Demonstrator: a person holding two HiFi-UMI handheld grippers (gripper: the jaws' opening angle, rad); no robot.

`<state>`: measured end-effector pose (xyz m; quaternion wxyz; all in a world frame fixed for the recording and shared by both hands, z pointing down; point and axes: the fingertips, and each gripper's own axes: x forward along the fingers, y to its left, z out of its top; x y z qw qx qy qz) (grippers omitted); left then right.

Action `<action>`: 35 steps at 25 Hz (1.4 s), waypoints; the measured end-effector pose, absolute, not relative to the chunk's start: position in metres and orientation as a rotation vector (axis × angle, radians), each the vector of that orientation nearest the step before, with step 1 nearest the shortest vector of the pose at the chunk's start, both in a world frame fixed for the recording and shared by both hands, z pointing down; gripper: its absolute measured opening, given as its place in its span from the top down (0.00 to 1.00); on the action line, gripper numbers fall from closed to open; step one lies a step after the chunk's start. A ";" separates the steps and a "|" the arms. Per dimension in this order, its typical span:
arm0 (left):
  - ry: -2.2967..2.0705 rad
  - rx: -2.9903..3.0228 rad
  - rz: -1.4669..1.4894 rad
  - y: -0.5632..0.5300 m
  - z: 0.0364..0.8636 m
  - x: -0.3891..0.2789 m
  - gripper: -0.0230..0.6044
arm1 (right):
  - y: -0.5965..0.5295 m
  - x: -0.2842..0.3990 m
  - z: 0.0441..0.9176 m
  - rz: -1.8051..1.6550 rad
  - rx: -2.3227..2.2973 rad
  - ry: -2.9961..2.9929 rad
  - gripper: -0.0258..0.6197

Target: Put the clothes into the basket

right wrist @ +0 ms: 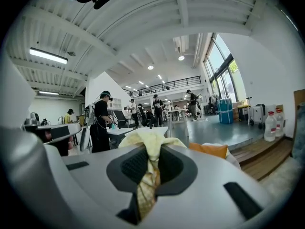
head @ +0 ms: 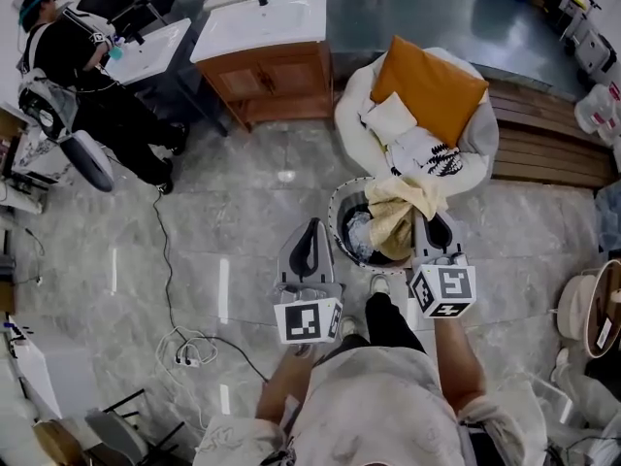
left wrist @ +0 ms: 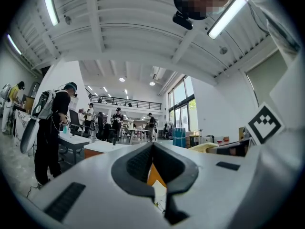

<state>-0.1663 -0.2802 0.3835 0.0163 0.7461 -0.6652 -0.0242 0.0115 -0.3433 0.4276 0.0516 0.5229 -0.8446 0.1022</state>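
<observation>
The round basket point(head: 340, 223) stands on the marble floor in front of me, with a pale blue cloth point(head: 358, 233) inside it. My right gripper point(head: 424, 223) point(right wrist: 152, 149) is shut on a yellow cloth point(head: 400, 212) point(right wrist: 147, 140), which hangs over the basket's right half. My left gripper point(head: 310, 229) point(left wrist: 152, 147) hovers just left of the basket, jaws together and nothing between them. Behind the basket, a white round chair point(head: 354, 105) holds an orange cushion point(head: 432, 90) point(right wrist: 208, 150), a white pillow point(head: 390, 117) and a black-and-white garment point(head: 427, 153).
A wooden cabinet with a white sink top point(head: 262, 56) stands at the back left, beside a person in black point(head: 73, 51) at a table. A cable point(head: 184, 343) loops across the floor on the left. A wooden platform point(head: 543, 149) runs along the right.
</observation>
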 end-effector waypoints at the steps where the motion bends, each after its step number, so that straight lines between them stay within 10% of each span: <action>1: -2.068 2.317 -0.071 -0.287 0.388 -0.163 0.96 | -0.350 0.014 0.435 0.321 1.580 -2.560 0.93; 35: -1.989 1.979 0.325 -0.384 0.578 -0.166 0.96 | -0.426 0.004 0.922 0.768 0.948 -1.889 0.93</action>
